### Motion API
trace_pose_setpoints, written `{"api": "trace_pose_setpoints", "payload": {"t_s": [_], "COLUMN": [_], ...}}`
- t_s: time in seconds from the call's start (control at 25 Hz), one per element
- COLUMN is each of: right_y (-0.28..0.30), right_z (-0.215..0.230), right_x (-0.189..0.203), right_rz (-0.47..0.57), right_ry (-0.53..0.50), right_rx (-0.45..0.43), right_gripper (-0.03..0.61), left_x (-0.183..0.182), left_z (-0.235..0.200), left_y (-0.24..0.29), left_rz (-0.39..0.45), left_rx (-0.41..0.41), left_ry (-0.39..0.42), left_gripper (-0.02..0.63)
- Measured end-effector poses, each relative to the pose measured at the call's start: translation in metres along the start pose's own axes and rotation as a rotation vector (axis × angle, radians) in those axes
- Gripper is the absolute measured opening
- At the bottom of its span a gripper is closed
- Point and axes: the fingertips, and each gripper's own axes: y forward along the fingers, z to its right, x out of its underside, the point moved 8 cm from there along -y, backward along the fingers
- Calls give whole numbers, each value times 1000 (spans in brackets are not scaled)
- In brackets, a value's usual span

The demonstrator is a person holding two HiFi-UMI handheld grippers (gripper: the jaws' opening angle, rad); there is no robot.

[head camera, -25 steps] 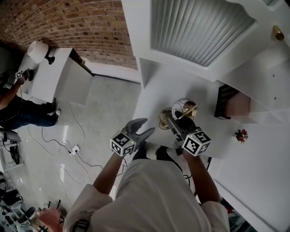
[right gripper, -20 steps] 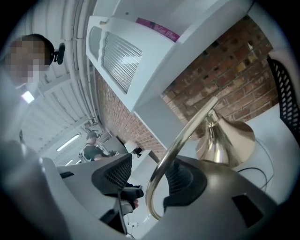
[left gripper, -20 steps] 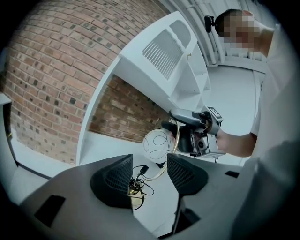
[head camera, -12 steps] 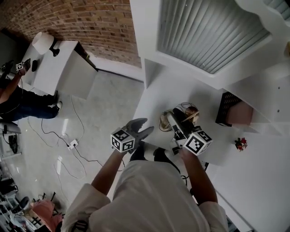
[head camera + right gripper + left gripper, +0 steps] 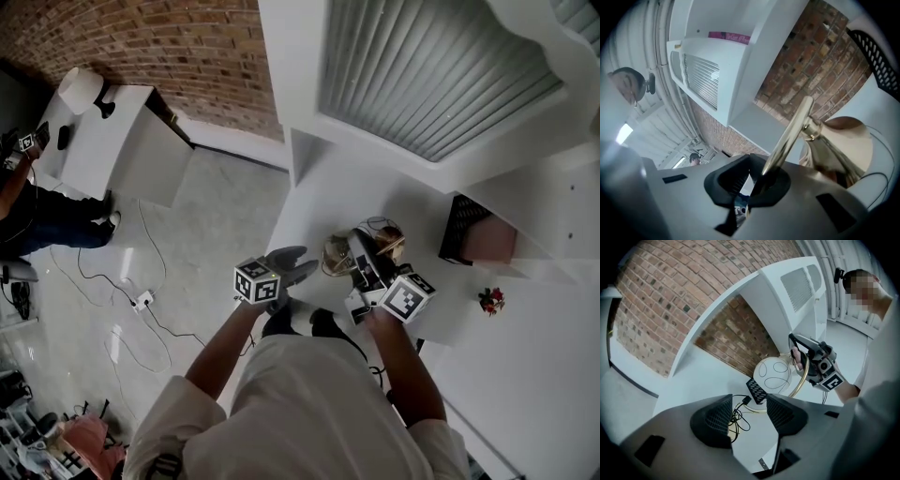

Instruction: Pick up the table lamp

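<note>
The table lamp [image 5: 377, 236] stands on the white table [image 5: 328, 187]. It has a white globe shade [image 5: 774, 375] with thin black lines, a curved brass stem [image 5: 787, 136] and a brass base [image 5: 335, 253]. My right gripper [image 5: 360, 249] is shut on that brass stem, which runs between its dark pads in the right gripper view [image 5: 757, 180]. My left gripper [image 5: 296, 264] hovers at the table's left edge, open and holding nothing. In the left gripper view [image 5: 747, 416] it points toward the lamp's black cable [image 5: 737, 414] and a black ribbed block [image 5: 756, 391].
A black mesh box [image 5: 466, 228] and a small red flower ornament [image 5: 489, 301] sit to the right of the lamp. A white cabinet with a ribbed panel [image 5: 422, 66] rises behind the table. Cables [image 5: 141, 300] lie on the floor, where a person [image 5: 28, 216] stands far left.
My right gripper's jaws have closed on the lamp's brass stem. My left gripper has sunk a little and rolled beside the table edge.
</note>
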Motion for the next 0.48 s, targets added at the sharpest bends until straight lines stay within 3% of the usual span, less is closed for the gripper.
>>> {"api": "trace_pose_setpoints", "payload": {"t_s": [0.2, 0.48], "right_y": [0, -1], "right_z": [1, 0], "right_x": [0, -6], "right_rz": [-23, -50], "right_ry": [3, 3], "right_rx": [-12, -8], "right_gripper": [-6, -2], "left_x": [25, 53], "left_z": [-23, -47], "left_y": [17, 29], "left_rz": [-22, -32], "left_rx": [30, 33], "left_ry": [-122, -287], "left_gripper": [232, 288]}}
